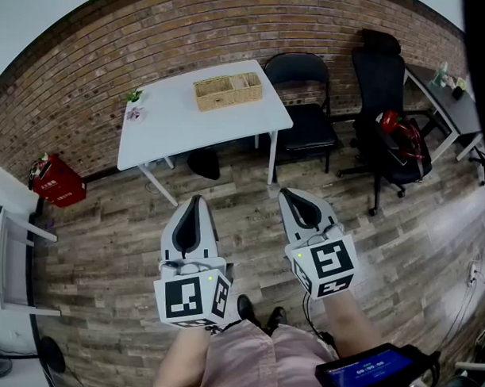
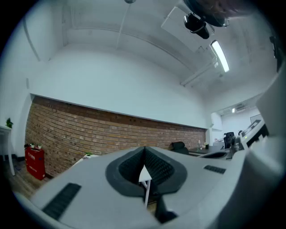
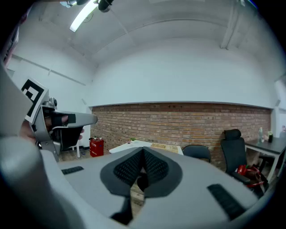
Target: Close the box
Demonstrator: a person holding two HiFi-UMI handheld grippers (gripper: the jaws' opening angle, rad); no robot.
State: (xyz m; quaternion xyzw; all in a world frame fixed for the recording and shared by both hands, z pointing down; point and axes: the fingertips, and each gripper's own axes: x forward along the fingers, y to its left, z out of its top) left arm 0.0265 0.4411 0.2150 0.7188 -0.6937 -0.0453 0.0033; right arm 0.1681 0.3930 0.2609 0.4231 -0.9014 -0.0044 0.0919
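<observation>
The box [image 1: 228, 91] is a tan woven one, open at the top, and stands on the far side of a white table [image 1: 173, 123] against the brick wall. Both grippers are held well short of the table, above the wooden floor. My left gripper [image 1: 196, 203] points toward the table's near left leg, jaws shut with nothing in them. My right gripper [image 1: 295, 197] points toward the table's right leg, also shut and empty. In the right gripper view the box [image 3: 166, 146] shows far off beyond the shut right gripper [image 3: 143, 153]. The left gripper [image 2: 144, 152] faces the wall.
A black folding chair [image 1: 305, 96] and a black office chair [image 1: 389, 91] with a red thing on it [image 1: 399, 131] stand right of the table. A red crate [image 1: 56, 181] sits at the left by the wall. A small potted plant [image 1: 135, 98] is on the table's left corner.
</observation>
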